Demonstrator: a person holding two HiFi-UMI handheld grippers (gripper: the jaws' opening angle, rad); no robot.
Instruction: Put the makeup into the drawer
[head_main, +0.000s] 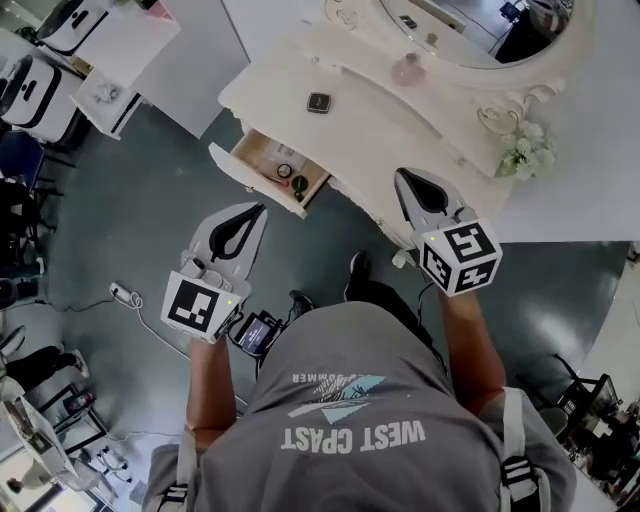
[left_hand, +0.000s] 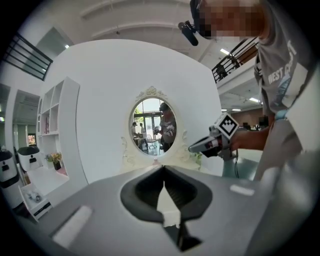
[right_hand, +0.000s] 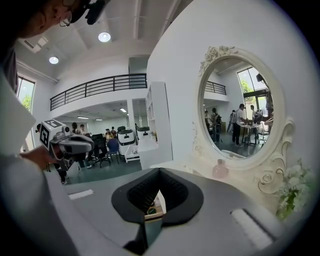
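At my left, the left gripper (head_main: 258, 211) hangs over the floor short of the furniture, clenched tip to tip on nothing. Just right of it the pale wooden drawer with a cream front (head_main: 250, 178) juts open from the cream dressing table (head_main: 370, 115). A careless swing of that gripper could knock it askew or shove it in.

Further right, the small dark square compact (head_main: 319, 102) lies on the tabletop, well apart from the drawer. The pink rounded bottle (head_main: 408, 68) stands beyond it, near the oval mirror (head_main: 470, 30). I take these as the makeup not yet put away. The right gripper (head_main: 402, 176) hovers by the table's front edge, jaws likewise closed and empty. Both must open before any reach, or they will only push things about.

The compact is flat and low on a smooth painted top, so I judge the pads could skid it towards the scalloped edge. The bottle looks like glass and is round-bellied, so it may tip or slip out of a pinch.

Both grippers are matte grey plastic with dark ribbed pads. Two small dark round things lie in the drawer, too small to name. The mirror frame is carved in scrolls, with white flowers (head_main: 527, 152) at far right.
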